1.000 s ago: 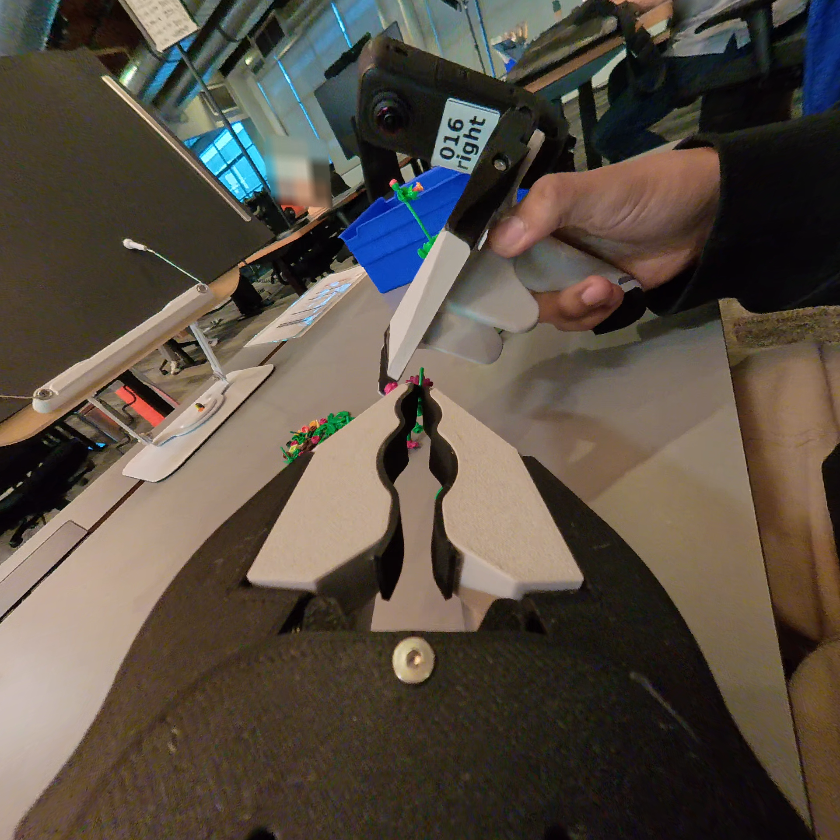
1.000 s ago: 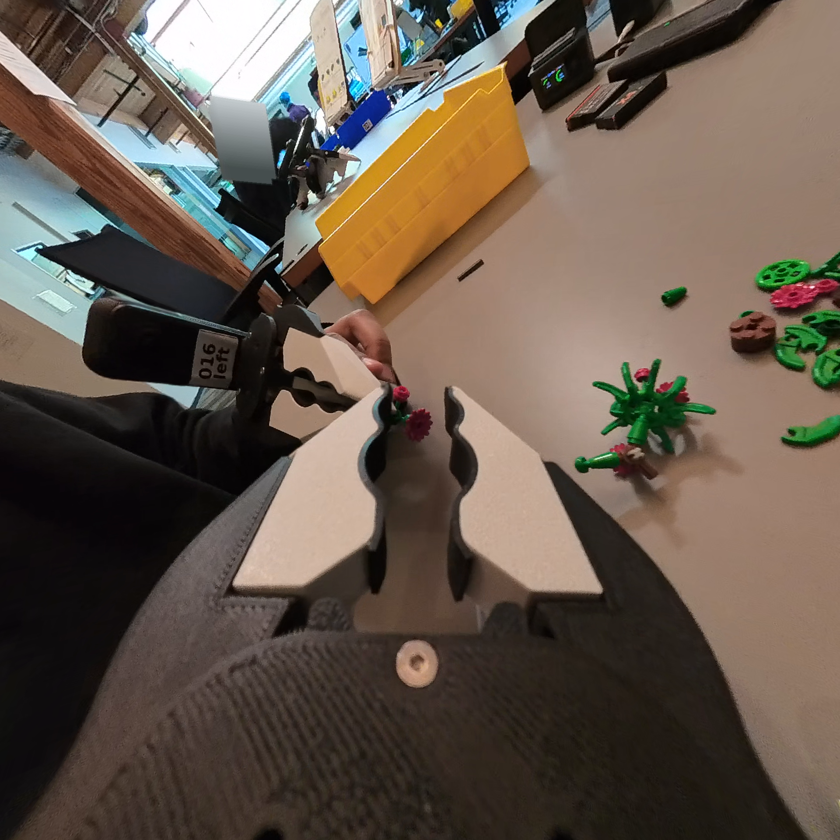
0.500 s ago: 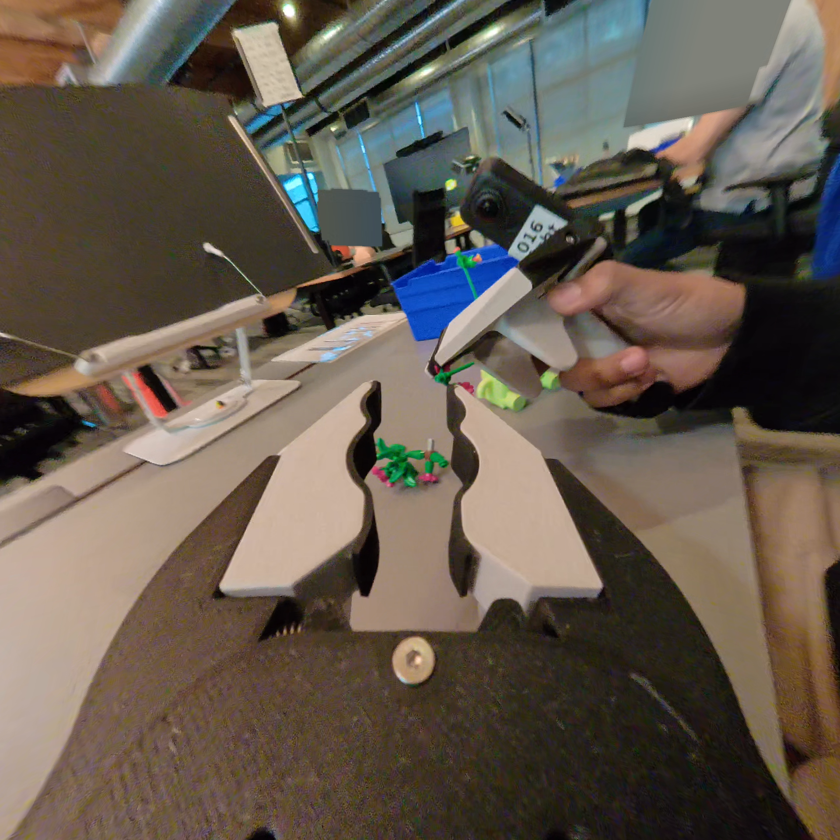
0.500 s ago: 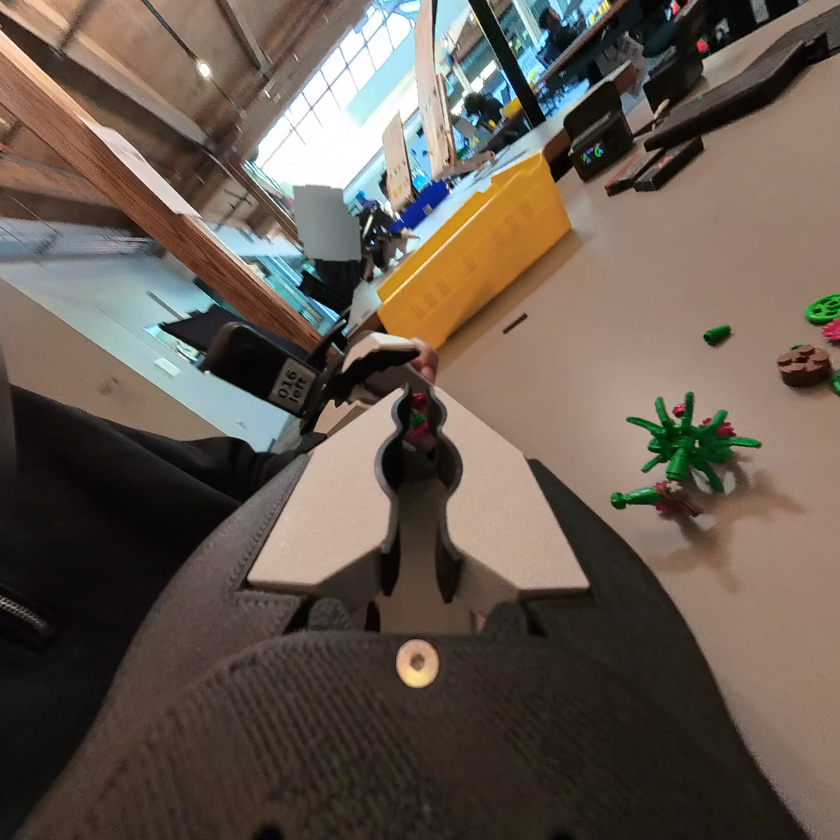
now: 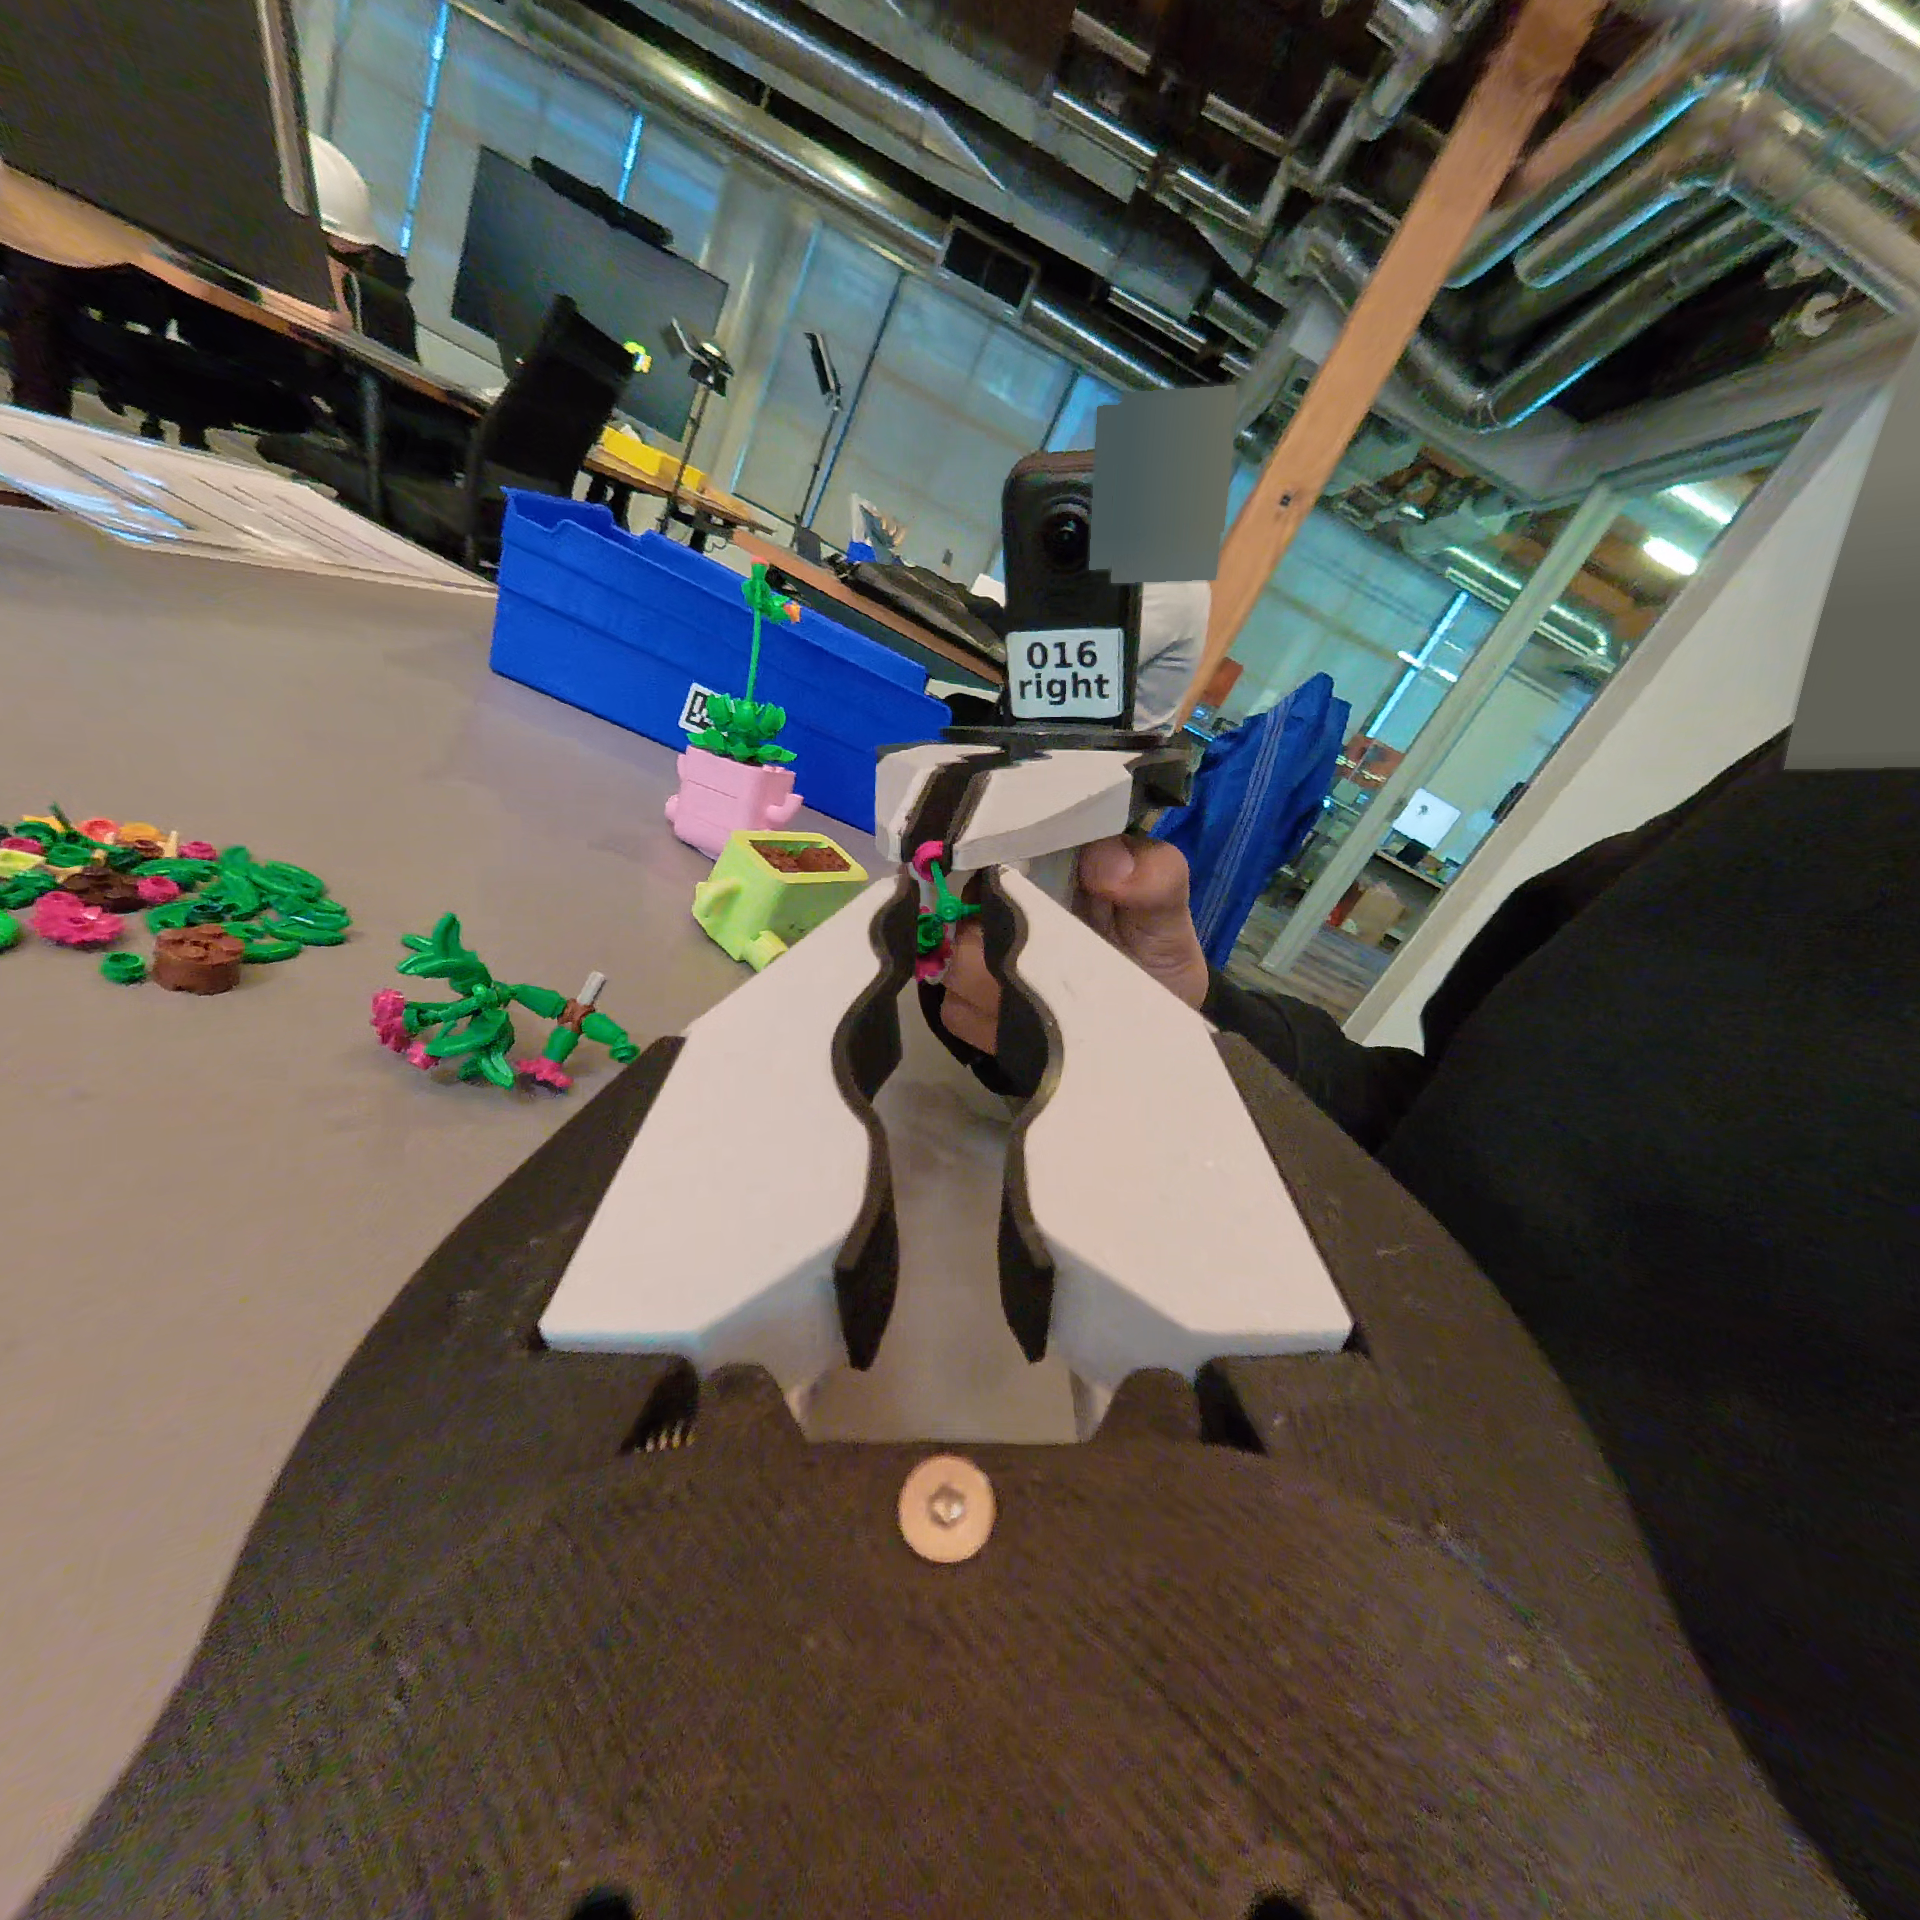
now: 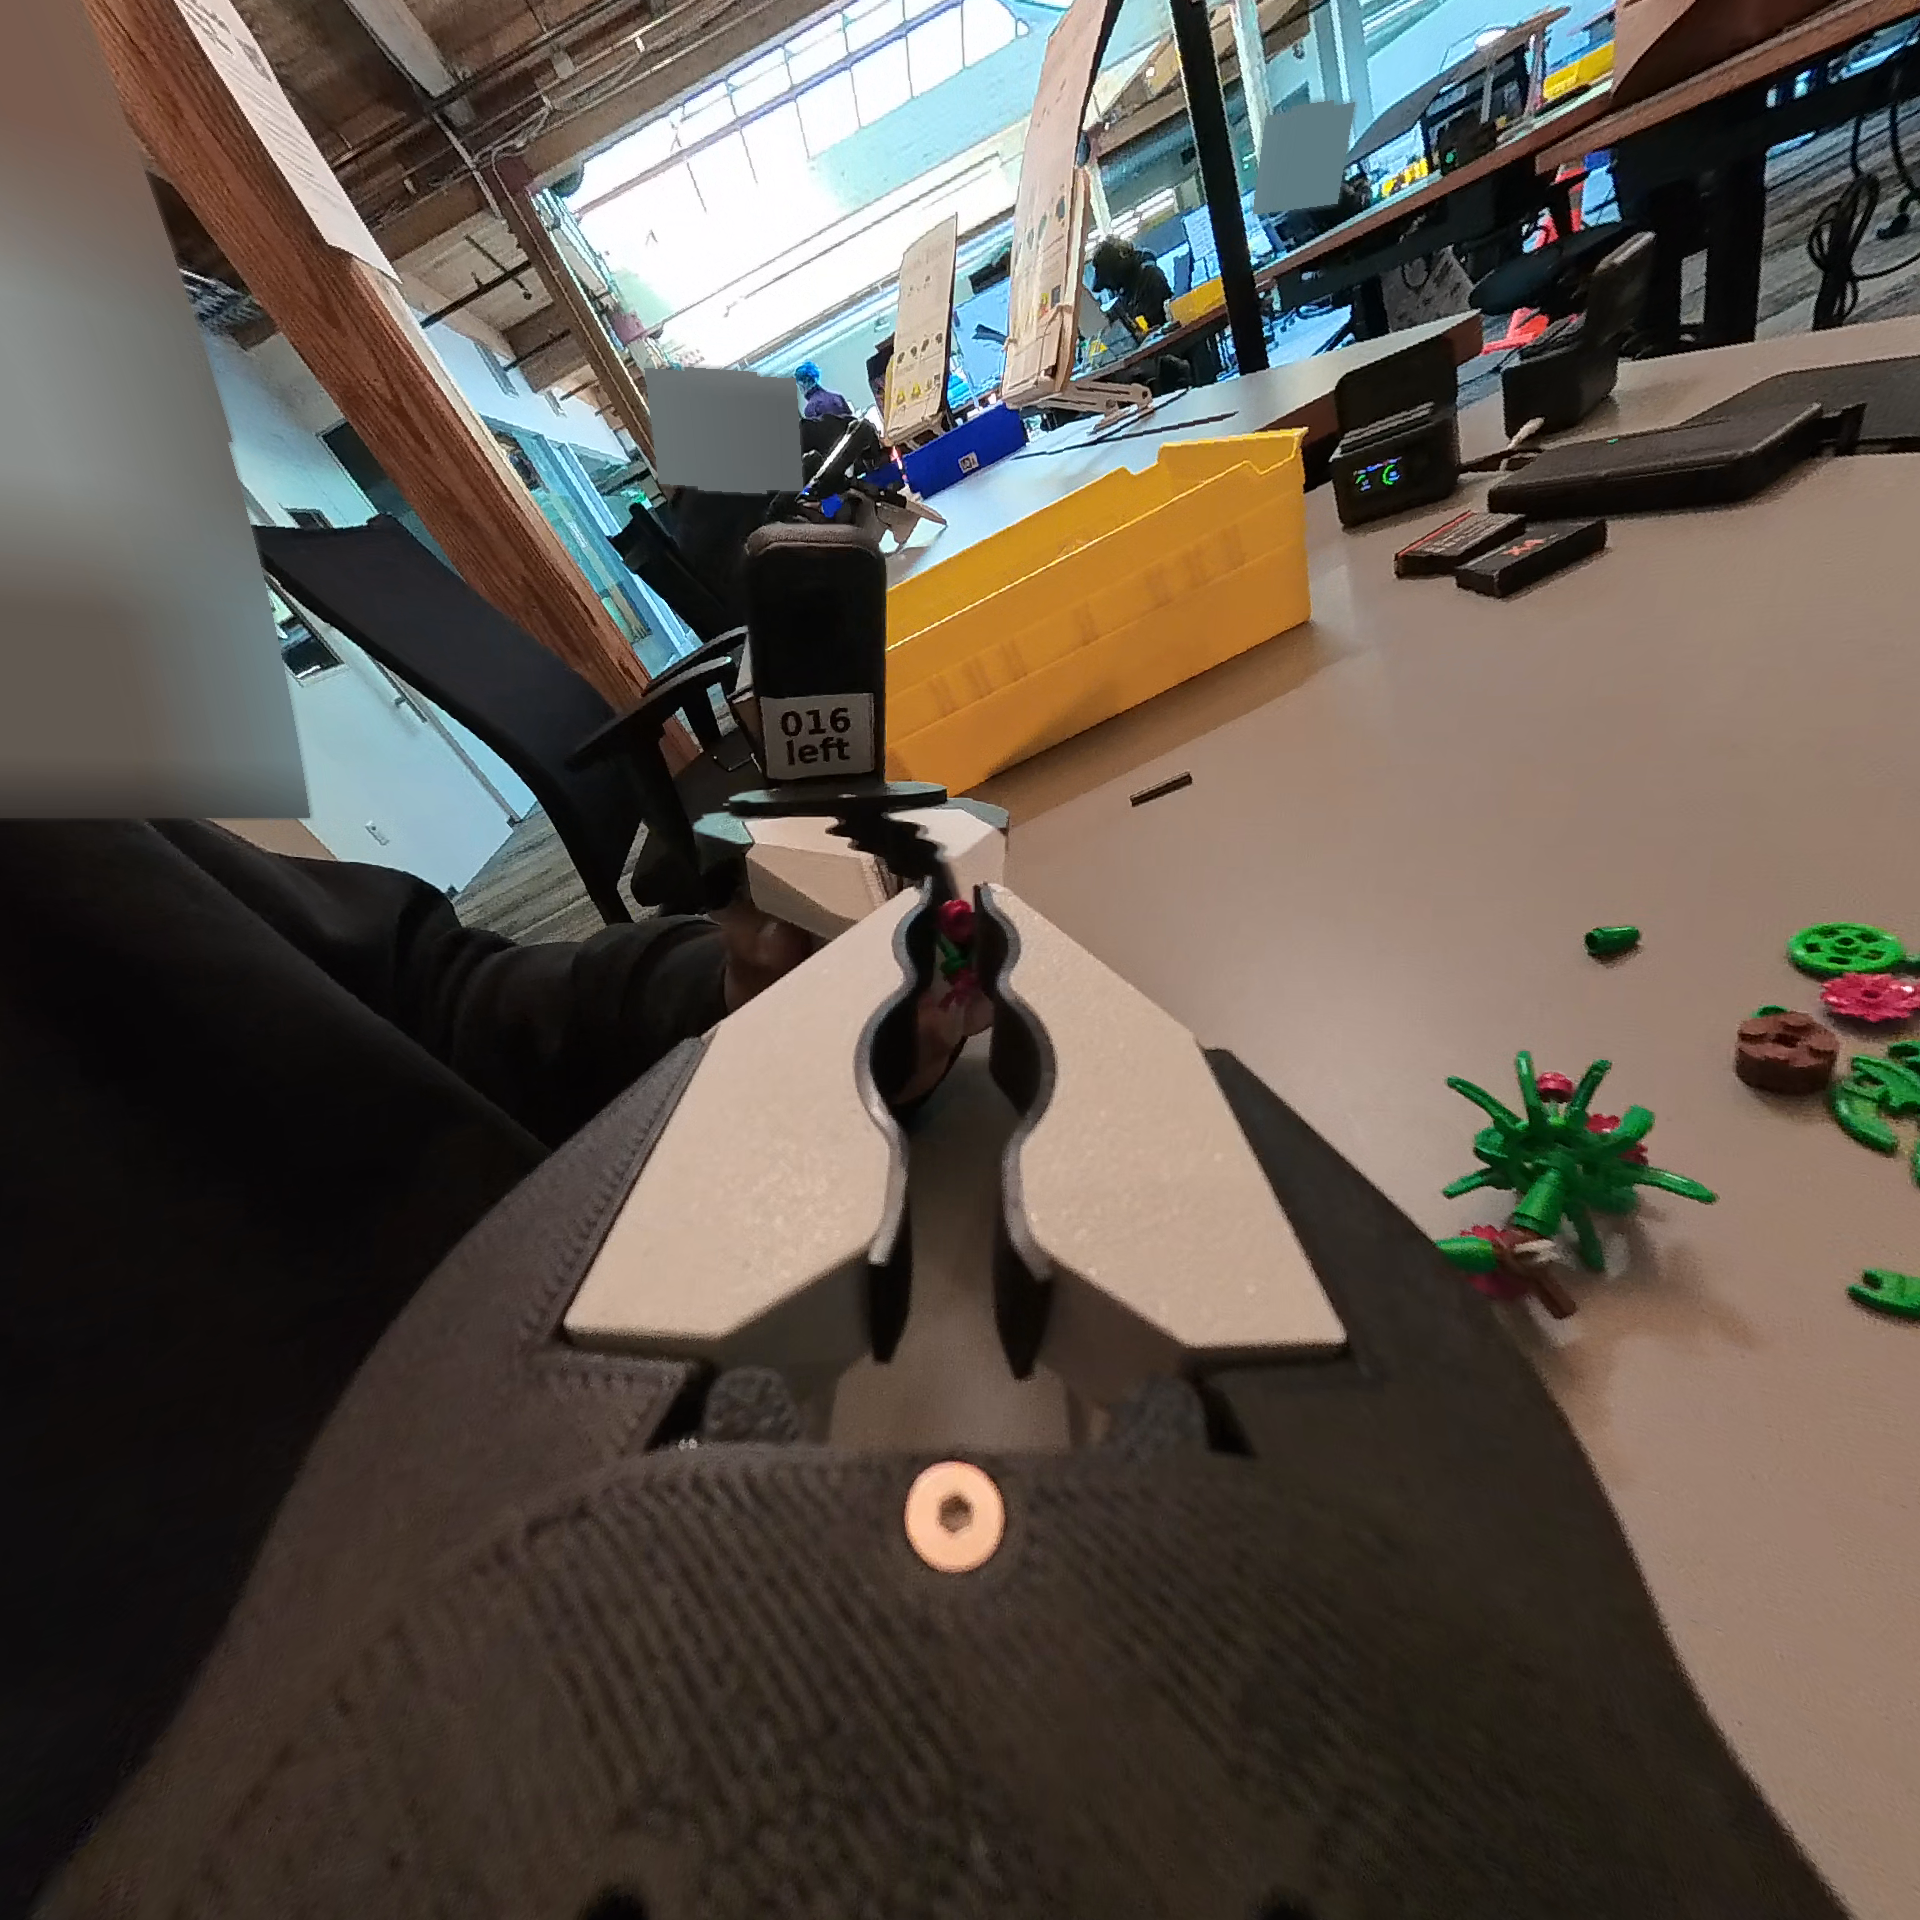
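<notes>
both held tip to tip above the grey table [image 5: 312, 1195], right gripper [image 6: 951, 902] and left gripper [image 5: 940, 899] pinching one small flower sprig [image 5: 935, 920]; light, thin, likely brittle, best gripped on its stem.

Left tongs [image 5: 940, 914]: pale grey fingers with black wavy inner edges, on a black textured body. Right tongs [image 6: 951, 914]: the same colouring, on a dark grey ribbed body. Between both pairs of tips, a sprig [image 5: 935, 925] of green stem and magenta blossoms. Left of the left tongs, on the grey-beige worktop [image 5: 312, 1195]: a green-and-magenta plant cluster [image 5: 488, 1013], a brown round piece [image 5: 197, 956], a lime-green pot [image 5: 784, 894], a pink pot [image 5: 727, 810], a blue bin [image 5: 644, 634]. Beyond the right tongs, a yellow bin [image 6: 1101, 613].
</notes>
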A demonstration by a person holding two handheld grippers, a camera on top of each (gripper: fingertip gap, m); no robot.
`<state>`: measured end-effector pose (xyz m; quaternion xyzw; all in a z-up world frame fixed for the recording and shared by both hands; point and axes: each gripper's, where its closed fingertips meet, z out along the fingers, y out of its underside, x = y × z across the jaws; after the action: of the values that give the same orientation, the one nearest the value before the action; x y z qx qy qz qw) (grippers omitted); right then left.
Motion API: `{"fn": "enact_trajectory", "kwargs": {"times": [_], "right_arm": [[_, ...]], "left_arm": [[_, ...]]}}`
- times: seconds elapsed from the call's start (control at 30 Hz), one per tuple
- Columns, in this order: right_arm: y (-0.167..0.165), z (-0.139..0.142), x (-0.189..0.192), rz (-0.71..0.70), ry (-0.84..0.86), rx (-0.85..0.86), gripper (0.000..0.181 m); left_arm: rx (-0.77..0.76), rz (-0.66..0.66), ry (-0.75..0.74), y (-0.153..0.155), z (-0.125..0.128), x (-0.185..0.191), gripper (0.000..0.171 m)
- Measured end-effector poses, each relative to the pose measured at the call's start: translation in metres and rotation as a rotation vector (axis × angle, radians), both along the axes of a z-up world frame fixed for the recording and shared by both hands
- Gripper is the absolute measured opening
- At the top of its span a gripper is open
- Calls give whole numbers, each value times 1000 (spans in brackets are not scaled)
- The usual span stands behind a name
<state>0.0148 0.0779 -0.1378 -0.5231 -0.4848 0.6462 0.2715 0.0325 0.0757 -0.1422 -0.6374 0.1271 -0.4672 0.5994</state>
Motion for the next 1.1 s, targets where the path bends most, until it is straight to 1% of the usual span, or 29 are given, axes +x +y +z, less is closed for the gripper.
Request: {"fn": "enact_trajectory", "kwargs": {"times": [0.17,0.27,0.37,0.43,0.53,0.63,0.83,0.93,1.0,1.1], "right_arm": [[0,2,2,21,21,-42,5],[5,11,5,8,68,-86,14],[6,5,6,7,39,-53,14],[2,0,5,11,13,-14,16],[0,-6,1,2,-25,21,15],[2,-10,0,-16,-47,40,8],[4,-11,0,-25,-57,42,4],[6,-11,0,-38,-52,44,4],[8,-11,1,-46,-55,62,4],[8,-15,2,-54,-74,117,4]], "left_arm": [[-27,-29,-40,0,0,-2,3],[-27,-19,-54,1,1,-6,2],[-23,-8,-43,2,2,-8,1],[-19,14,-2,4,-1,-8,0],[19,82,130,6,-7,-8,0],[59,136,221,8,-9,-8,0],[82,176,274,9,-10,-9,1],[98,195,288,9,-9,-11,9],[117,212,324,9,-9,-14,10],[144,223,418,7,-12,-12,8]]}}
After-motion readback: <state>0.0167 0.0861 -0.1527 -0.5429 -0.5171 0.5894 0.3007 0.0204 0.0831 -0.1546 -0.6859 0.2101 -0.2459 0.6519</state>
